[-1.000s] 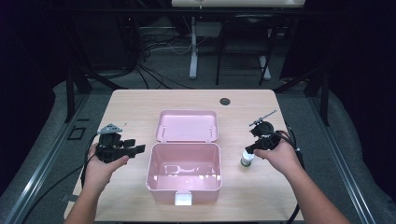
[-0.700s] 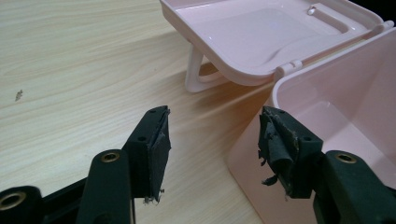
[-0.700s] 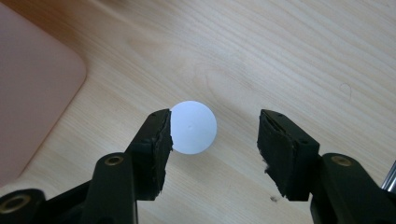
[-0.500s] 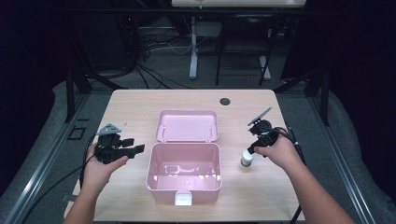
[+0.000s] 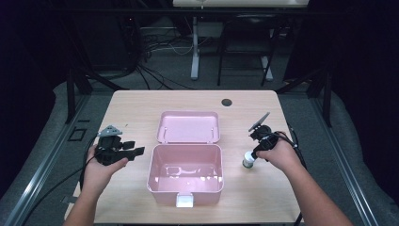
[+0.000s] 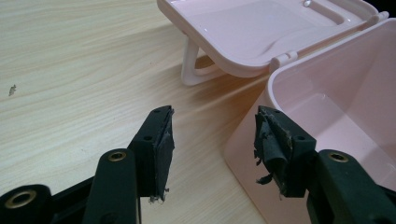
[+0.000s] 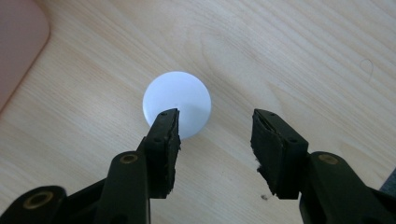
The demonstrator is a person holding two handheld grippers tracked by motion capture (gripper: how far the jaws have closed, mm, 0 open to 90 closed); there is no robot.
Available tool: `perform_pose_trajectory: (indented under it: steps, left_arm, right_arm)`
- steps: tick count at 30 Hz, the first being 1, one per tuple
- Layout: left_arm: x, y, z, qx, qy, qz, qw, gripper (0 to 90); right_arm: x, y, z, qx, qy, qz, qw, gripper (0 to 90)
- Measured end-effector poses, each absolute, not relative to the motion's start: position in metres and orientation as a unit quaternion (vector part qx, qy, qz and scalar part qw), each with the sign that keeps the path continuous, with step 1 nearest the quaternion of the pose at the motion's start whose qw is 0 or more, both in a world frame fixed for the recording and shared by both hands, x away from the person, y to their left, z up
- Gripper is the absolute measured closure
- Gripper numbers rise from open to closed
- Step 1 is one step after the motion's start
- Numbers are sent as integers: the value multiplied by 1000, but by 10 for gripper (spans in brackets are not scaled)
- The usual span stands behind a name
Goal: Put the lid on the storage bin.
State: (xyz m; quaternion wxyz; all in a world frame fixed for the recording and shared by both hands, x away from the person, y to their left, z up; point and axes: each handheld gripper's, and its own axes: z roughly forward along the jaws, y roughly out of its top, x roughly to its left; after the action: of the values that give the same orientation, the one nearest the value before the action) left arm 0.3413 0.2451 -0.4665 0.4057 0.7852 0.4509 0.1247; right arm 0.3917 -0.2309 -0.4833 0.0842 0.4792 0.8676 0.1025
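An open pink box (image 5: 186,188) stands mid-table, its lid (image 5: 188,127) laid back flat behind it. Right of the box stands a small bottle with a white cap (image 5: 248,161). My right gripper (image 5: 252,153) points down just above it and is open. In the right gripper view the cap (image 7: 176,103) lies partly behind the left jaw, not between the pads (image 7: 273,140). My left gripper (image 5: 136,151) hovers left of the box, open, with its jaws aimed at the box wall (image 6: 299,93). Both pairs of jaws have just been closing slightly, with nothing between them.
A dark round hole (image 5: 227,102) sits near the table's far edge. The box has a white latch (image 5: 184,201) on its near wall. Cables trail from both grippers off the table sides. Bare wood (image 5: 131,113) lies left of the lid.
My right gripper has shifted and tilted slightly above the bottle. The left gripper, the box and the bottle have stayed where they were.
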Motion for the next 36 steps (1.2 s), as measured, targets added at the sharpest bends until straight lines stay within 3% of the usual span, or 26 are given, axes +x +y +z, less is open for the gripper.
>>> perform_pose_trajectory:
  steps: [16,36]
  left_arm:
    - [342,247,-466,776,459,126,413,445]
    - [343,247,-468,776,460,123,413,443]
  right_arm:
    - [396,-215,-493,471,873,99,76,430]
    - [402,-206,-506,476,875,75,57,475]
